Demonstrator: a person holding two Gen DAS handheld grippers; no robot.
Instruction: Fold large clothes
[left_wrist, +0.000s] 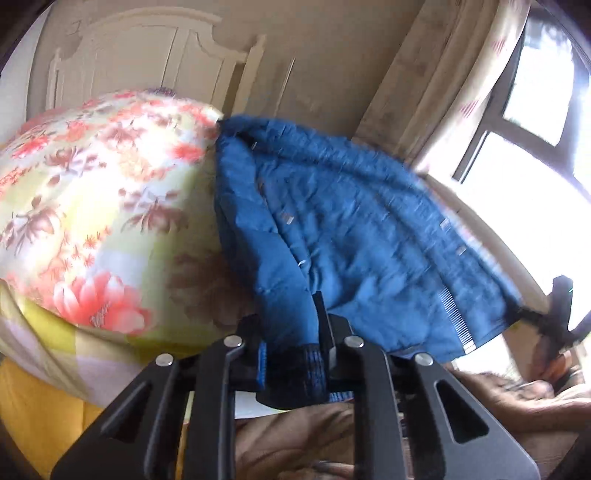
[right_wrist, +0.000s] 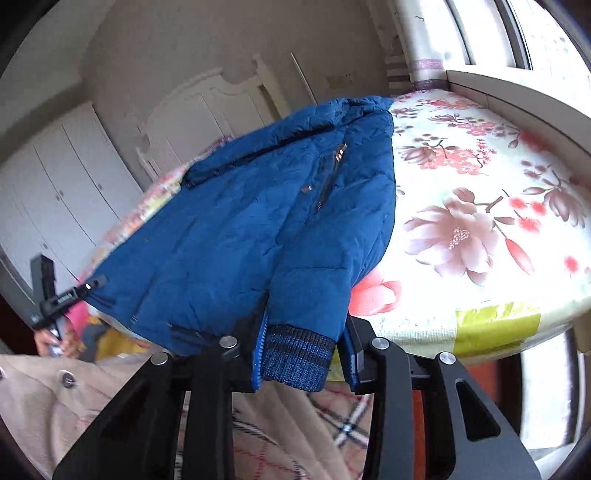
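Blue jacket on the floral bed, a knit cuff clamped in each tool.
Left tool and right tool both grip; wardrobe behind, left view blurred.

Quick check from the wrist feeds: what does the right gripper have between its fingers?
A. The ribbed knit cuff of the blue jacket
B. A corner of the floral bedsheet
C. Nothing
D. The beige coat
A: in the right wrist view the right gripper is closed on the blue jacket's ribbed knit cuff.
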